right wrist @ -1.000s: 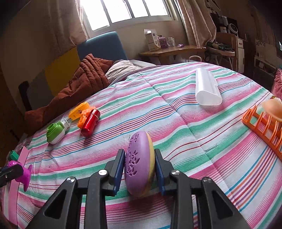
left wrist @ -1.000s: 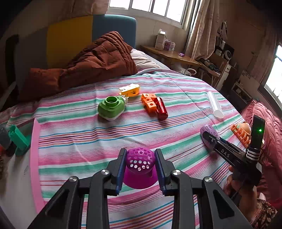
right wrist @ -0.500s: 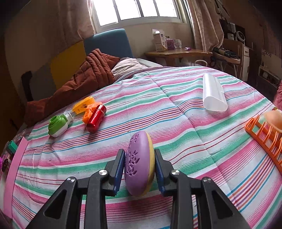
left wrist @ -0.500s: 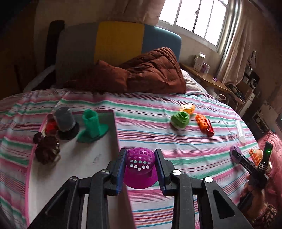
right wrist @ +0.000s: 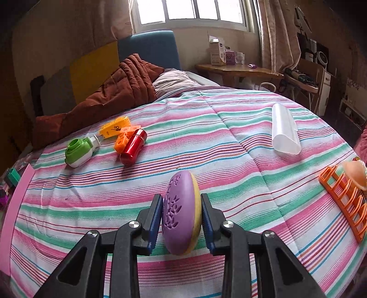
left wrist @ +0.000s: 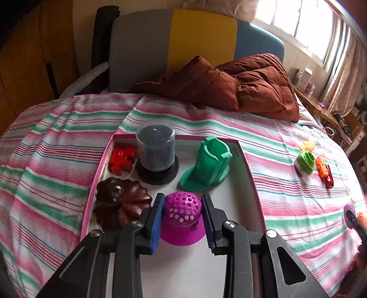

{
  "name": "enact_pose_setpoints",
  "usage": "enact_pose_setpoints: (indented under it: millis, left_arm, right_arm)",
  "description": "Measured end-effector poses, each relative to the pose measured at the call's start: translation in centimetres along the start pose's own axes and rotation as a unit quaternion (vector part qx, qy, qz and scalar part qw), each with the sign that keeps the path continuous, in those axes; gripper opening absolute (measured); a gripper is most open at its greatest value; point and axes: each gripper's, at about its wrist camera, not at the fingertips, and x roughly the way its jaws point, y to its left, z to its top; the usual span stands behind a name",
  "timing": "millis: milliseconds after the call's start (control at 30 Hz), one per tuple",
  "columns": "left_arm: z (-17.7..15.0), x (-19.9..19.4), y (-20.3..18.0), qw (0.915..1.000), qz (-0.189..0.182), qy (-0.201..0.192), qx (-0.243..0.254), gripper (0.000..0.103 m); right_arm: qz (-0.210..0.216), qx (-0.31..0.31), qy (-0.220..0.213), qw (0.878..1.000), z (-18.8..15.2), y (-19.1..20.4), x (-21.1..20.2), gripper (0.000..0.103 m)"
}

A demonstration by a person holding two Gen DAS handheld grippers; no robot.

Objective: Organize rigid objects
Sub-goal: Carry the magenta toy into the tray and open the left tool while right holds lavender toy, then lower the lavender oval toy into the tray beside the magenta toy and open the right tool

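I've got the left tongs (left wrist: 182,216) pinching the magenta cup (left wrist: 182,221) over the pink-rimmed tray (left wrist: 250,174) on the bed. The tray's back is taken by a brown mould (left wrist: 120,207), red piece (left wrist: 121,158), dark jar (left wrist: 156,152) & green holder (left wrist: 207,164); its near floor is bare. My right tongs (right wrist: 181,216) are clamped on the purple soap (right wrist: 181,212) above striped sheet (right wrist: 229,160), w/ open room between the toy cluster (right wrist: 128,143), clear tube (right wrist: 284,131) & orange rack (right wrist: 344,194).

Ahead of the tool, daylight from a curtained window (right wrist: 195,11) falls on a striped bed (right wrist: 229,128), its grey-yellow-blue headboard (left wrist: 195,39) and a wooden side table (right wrist: 238,70).
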Motion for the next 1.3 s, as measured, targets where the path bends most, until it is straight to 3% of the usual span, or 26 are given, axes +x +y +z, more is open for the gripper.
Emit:
enact_pose_setpoints:
  millis: [133, 267, 333, 600, 867, 1233, 1300]
  left_arm:
    - [0.4, 0.6, 0.0, 0.9999, 0.011, -0.001, 0.004, 0.037]
    - [-0.4, -0.7, 0.3, 0.9998, 0.003, -0.021, -0.006, 0.070]
    - [-1.1, -2.0, 0.5, 0.9991, -0.006, -0.037, -0.018, 0.077]
    - [-4.8, -5.4, 1.1, 0.9978, -0.018, -0.050, -0.039, 0.088]
    - [-7.6, -6.9, 1.7, 0.9981, -0.015, -0.041, -0.044, 0.089]
    - [-8.7, -8.3, 2.5, 0.9979, -0.014, -0.048, -0.043, 0.089]
    - [-8.8, -8.6, 2.7, 0.9978, -0.006, -0.053, -0.040, 0.093]
  right_arm:
    - [0.013, 0.001, 0.005, 1.000, -0.2, 0.7, -0.4, 0.032]
    - [0.031, 0.009, 0.010, 0.999, -0.5, 1.7, -0.9, 0.032]
    - [0.044, 0.011, 0.013, 0.999, -0.7, 2.4, -1.1, 0.032]
    - [0.110, 0.021, 0.035, 0.993, -1.3, 6.6, -1.7, 0.032]
    - [0.179, 0.009, 0.052, 0.982, -1.4, 12.8, -2.7, 0.032]
    - [0.280, -0.034, 0.079, 0.956, -1.1, 23.4, -4.4, 0.032]
    - [0.290, -0.049, 0.083, 0.952, -1.2, 25.4, -4.5, 0.032]
